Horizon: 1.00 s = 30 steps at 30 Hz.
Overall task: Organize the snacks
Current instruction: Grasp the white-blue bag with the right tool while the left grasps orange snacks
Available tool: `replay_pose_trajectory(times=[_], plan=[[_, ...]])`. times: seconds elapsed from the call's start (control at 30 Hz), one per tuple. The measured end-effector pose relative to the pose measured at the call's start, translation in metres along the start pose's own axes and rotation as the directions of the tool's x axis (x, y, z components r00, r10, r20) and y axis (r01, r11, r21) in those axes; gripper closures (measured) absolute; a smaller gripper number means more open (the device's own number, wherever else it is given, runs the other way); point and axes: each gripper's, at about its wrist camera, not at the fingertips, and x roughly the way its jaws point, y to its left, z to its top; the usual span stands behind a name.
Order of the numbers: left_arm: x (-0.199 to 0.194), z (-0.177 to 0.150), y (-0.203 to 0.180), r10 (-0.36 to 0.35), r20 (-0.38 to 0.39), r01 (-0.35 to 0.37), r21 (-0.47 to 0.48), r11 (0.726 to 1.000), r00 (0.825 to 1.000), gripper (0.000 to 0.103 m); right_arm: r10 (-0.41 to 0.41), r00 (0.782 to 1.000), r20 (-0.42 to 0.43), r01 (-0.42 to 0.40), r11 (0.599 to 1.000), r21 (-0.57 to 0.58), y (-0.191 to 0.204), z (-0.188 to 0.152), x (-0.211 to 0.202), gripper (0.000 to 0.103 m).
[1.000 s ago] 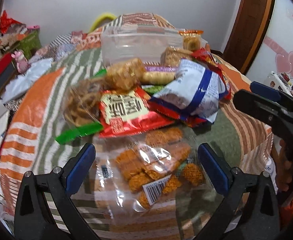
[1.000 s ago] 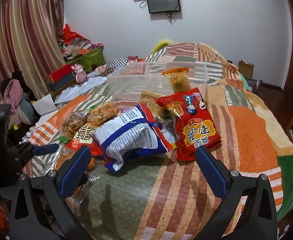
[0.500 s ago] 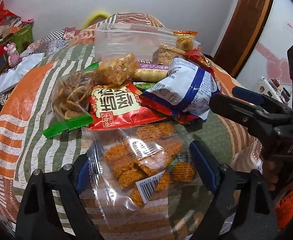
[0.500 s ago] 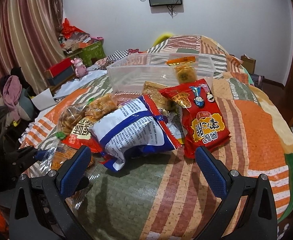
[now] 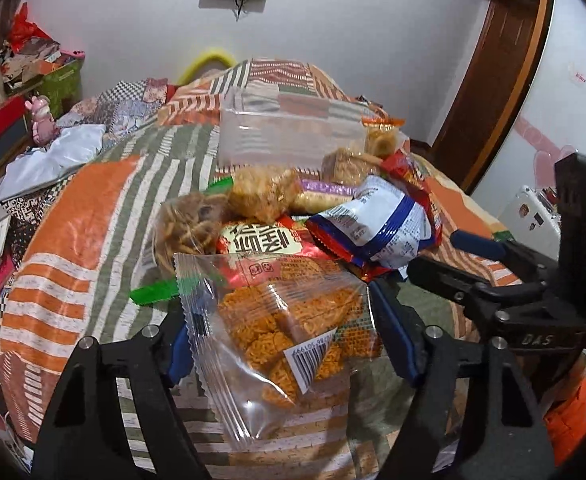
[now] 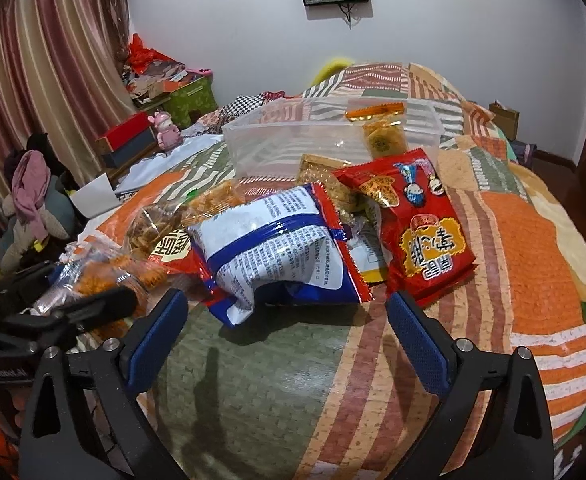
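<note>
Left gripper (image 5: 281, 332) fingers have just closed on the clear snack bag (image 5: 277, 320), with the empty container (image 5: 289, 140) straight ahead

2 close wrist fisheyes, angled down along each claw, both over the snack pile (image 5: 293, 220).

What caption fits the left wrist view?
Left gripper shut on a clear bag of orange crackers, lifted before the snack pile and clear bin.
</note>
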Motion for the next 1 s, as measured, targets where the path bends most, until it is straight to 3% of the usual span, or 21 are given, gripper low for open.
replay_pose_trajectory(times=[0.17,0.4,0.73,1.0], plan=[[-0.013,0.006,0.008,0.022,0.047,-0.021,-0.014,1.000,0.999,0.027,0.035,0.999,-0.030,-0.034,0.999,0.023,0.000,-0.001,0.004,0.018],[-0.005,0.024,0.015,0.033,0.077,-0.034,0.007,0.999,0.996,0.027,0.068,0.996,-0.051,-0.066,0.997,0.030,0.008,0.000,0.009,0.018],[0.028,0.031,0.021,-0.019,0.026,0.019,-0.013,1.000,0.999,0.027,0.078,0.996,-0.049,-0.074,0.994,0.080,0.005,0.018,0.021,0.018],[0.009,0.042,0.036,0.026,0.098,-0.023,-0.026,0.999,0.995,0.027,0.051,0.996,-0.077,-0.047,0.997,0.056,0.017,0.034,0.044,0.016]])
